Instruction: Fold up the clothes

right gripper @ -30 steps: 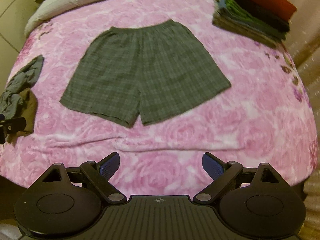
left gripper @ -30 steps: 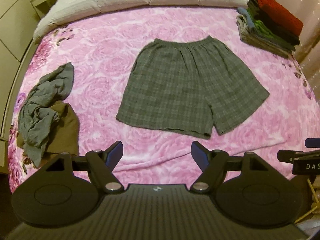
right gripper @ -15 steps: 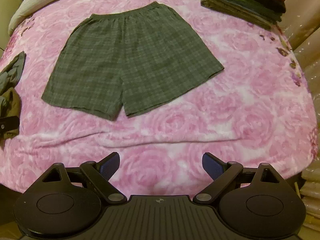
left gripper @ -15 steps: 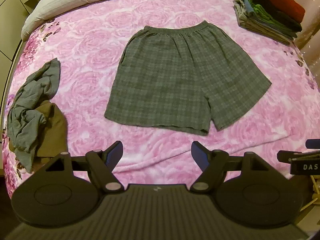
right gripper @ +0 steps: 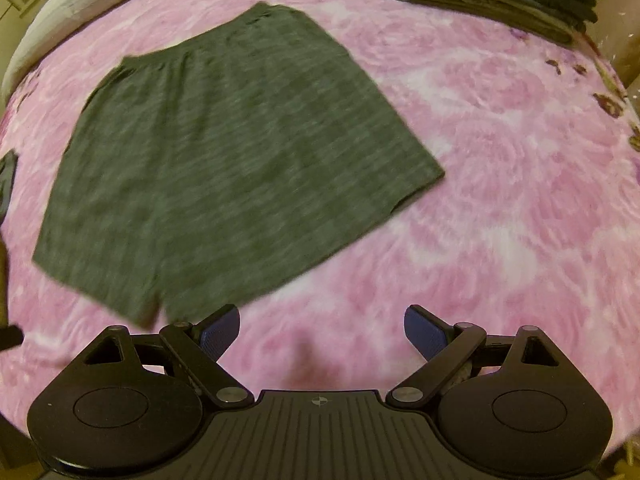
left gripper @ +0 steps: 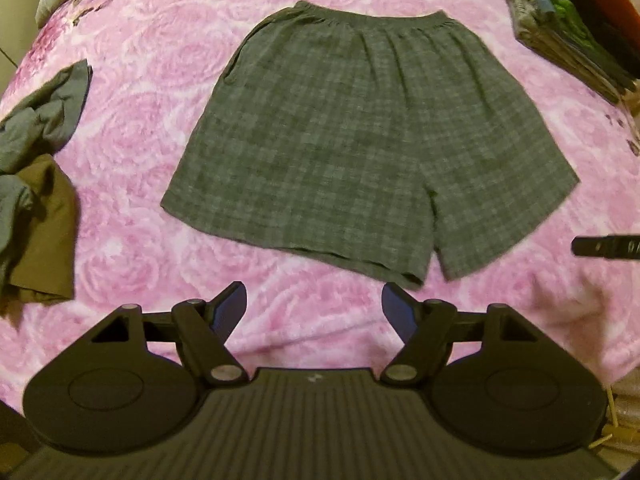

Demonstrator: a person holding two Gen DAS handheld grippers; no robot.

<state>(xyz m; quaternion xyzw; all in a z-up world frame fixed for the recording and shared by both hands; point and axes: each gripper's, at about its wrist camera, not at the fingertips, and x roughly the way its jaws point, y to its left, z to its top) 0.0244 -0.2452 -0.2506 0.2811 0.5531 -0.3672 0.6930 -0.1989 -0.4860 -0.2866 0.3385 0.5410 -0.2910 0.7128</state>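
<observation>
Black tongs (left gripper: 314, 306), blue ribbed pads (right gripper: 420, 330)

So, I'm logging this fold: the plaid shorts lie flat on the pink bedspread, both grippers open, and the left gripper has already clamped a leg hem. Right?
Not quite. In the left wrist view the left gripper is open over bare pink bedspread, short of the plaid shorts, holding nothing. The right gripper is open too.

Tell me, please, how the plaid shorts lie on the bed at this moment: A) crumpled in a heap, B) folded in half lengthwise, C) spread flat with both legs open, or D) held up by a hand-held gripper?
C: the plaid shorts lie spread flat on the pink bedspread, waistband far and both leg hems near, with both hand-held grippers open and empty.
</observation>
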